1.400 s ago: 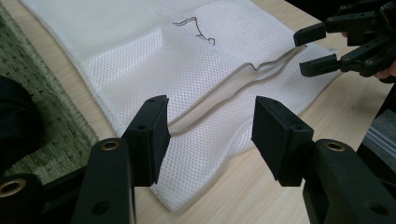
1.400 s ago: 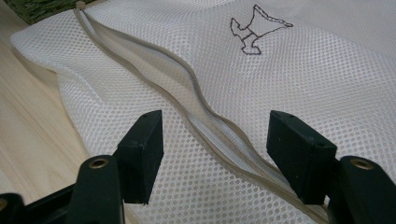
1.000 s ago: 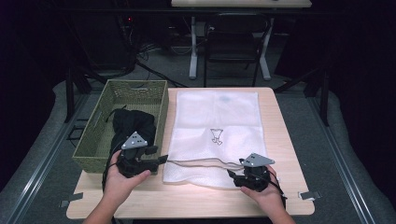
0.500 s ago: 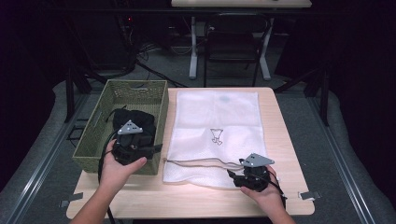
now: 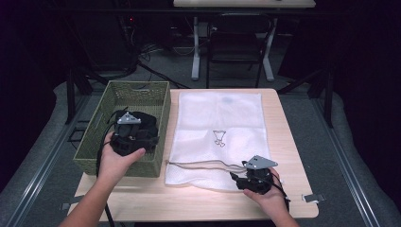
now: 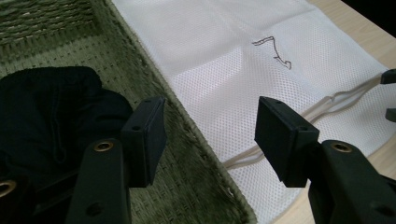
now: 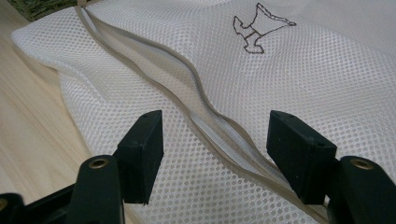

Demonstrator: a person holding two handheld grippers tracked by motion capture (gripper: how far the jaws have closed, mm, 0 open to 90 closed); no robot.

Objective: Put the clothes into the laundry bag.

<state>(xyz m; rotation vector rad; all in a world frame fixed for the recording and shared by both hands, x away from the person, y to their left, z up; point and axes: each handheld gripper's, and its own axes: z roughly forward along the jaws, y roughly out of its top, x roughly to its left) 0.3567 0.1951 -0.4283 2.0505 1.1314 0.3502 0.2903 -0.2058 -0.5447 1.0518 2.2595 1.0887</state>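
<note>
Two tools, both wide open and empty
Left tool (image 5: 142, 142) hovers over the basket (image 5: 156, 94) at nine o'clock, near black cloth (image 6: 42, 112); right tool (image 5: 239, 179) sits at the mesh bag's (image 5: 220, 118) five o'clock edge, on the worktop (image 5: 288, 142).

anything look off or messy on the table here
Nothing is spilled or damaged. The white mesh bag lies flat, its zipper opening gaping slightly near the right gripper. Black clothing sits bunched in the green basket.

The basket wall (image 6: 187, 154) rises between the black garment (image 6: 51, 116) and the mesh bag (image 6: 261, 60).
</note>
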